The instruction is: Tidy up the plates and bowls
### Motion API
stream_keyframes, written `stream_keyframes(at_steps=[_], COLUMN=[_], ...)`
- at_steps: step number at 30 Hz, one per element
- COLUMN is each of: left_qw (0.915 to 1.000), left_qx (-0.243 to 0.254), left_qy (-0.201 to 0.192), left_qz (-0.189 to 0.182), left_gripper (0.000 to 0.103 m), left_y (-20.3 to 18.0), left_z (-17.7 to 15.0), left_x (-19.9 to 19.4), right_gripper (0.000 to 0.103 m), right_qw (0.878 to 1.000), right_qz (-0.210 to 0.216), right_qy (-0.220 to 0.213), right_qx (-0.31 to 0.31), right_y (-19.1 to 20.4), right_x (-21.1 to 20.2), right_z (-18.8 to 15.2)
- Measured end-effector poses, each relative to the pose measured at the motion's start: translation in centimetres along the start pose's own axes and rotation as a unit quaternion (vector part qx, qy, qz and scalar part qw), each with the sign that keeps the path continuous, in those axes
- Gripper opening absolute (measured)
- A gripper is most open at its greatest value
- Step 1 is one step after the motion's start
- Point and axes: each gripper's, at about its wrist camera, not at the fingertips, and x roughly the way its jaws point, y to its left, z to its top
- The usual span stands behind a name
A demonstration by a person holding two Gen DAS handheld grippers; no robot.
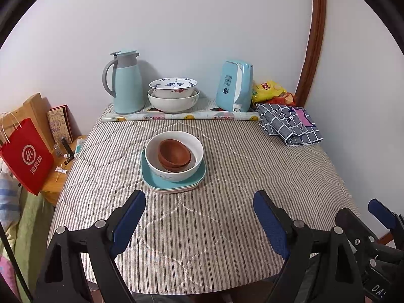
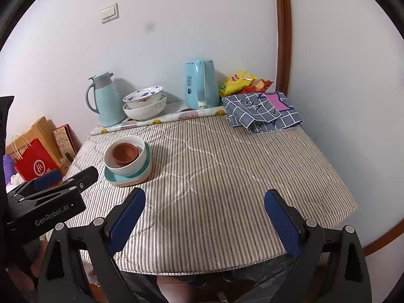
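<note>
Two brown bowls (image 1: 174,155) sit nested inside a white bowl (image 1: 186,171), which stands on stacked teal and pink plates (image 1: 156,183) in the middle of the striped table (image 1: 227,189). The stack also shows in the right wrist view (image 2: 126,156). Two larger white bowls (image 1: 173,93), the upper one patterned, are stacked at the back. My left gripper (image 1: 199,217) is open and empty, just in front of the plate stack. My right gripper (image 2: 204,217) is open and empty over the table's near right part, away from the stack.
A teal thermos jug (image 1: 126,80) and a teal kettle (image 1: 236,85) stand at the back by the wall, with snack bags (image 1: 270,91) and a folded checked cloth (image 1: 290,123) at the back right. A red bag (image 1: 27,156) stands left of the table.
</note>
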Motion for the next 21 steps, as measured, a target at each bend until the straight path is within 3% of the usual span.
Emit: stream_keyframes(at_steps=[21], left_qw=[1.0], left_qx=[0.002], left_qy=[-0.001], left_qz=[0.001], left_gripper=[0.087], left_y=[0.03], left_z=[0.11], left_x=[0.27], right_gripper=[0.094], right_qw=[1.0], right_qz=[0.003], right_qy=[-0.003], right_qx=[-0.002], right_y=[0.18], right_x=[-0.07], right_z=[0.04])
